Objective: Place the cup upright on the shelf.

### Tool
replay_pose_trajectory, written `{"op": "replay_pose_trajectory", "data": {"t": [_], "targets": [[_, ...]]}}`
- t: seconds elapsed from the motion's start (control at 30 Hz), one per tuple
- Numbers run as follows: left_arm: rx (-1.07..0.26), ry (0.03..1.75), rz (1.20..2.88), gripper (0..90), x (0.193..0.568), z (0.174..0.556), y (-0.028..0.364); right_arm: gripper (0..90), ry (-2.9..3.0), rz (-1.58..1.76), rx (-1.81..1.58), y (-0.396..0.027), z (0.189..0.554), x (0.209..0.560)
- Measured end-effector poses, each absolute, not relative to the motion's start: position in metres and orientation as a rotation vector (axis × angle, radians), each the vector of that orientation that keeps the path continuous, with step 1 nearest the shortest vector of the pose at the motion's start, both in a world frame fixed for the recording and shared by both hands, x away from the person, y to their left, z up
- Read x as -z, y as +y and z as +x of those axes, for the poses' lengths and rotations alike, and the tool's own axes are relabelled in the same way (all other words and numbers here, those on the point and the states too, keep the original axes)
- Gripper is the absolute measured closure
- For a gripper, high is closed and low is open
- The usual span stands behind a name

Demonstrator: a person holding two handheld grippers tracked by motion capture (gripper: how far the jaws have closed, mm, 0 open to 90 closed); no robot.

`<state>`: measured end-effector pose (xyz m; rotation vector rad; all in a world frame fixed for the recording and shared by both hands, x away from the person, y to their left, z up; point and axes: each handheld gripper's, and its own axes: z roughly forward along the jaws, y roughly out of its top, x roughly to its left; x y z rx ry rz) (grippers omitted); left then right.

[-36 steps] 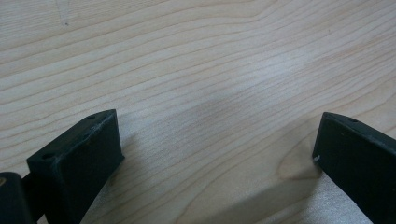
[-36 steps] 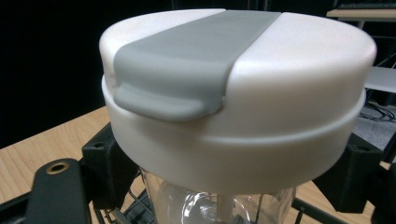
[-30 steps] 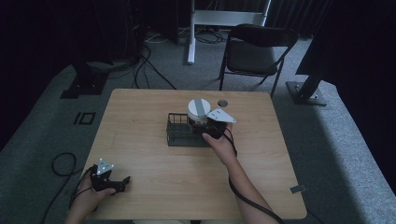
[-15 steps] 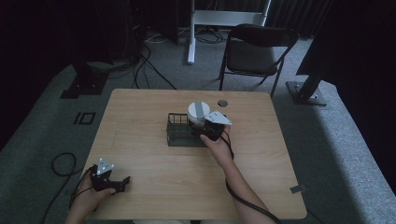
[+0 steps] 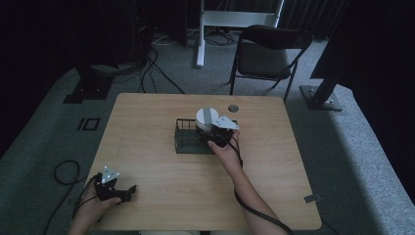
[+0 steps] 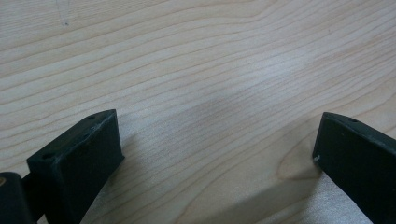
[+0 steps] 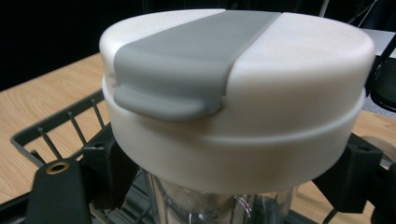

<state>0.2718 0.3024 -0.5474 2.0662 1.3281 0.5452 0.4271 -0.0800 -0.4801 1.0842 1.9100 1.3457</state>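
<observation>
A clear tumbler with a white lid [image 5: 206,117] and a grey flip tab [image 7: 187,60] stands upright at the right end of a black wire basket [image 5: 187,145] in the middle of the table. My right gripper [image 5: 209,132] reaches in from the near right, its jaws closed on the clear body [image 7: 219,205] just under the lid. The tumbler's base is hidden, so I cannot tell whether it rests on the basket floor. My left gripper [image 5: 128,191] lies on the table's near left corner, open, with bare wood between its jaws [image 6: 219,154].
The wooden table [image 5: 147,122] has a round cable hole [image 5: 233,107] at its far edge behind the basket. A black folding chair [image 5: 269,54] stands beyond the far side. Cables and stand bases lie on the grey floor around it.
My right gripper and the tumbler have shifted slightly left and down at the basket's right end. The left gripper has not moved.
</observation>
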Motion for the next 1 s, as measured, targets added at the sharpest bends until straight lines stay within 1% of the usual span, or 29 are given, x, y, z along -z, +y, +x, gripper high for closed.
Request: {"op": "replay_pose_trajectory", "data": {"t": [0.5,1.0], "targets": [[-0.545,1.328,2.066,1.5,0.547,0.272,0.302,18.2,1.977,1.119,-1.288,-0.078,0.431,0.480],[-0.545,1.328,2.066,1.5,0.547,0.272,0.302,16.3,2.049,1.078,-1.284,-0.090,0.429,0.478]]}}
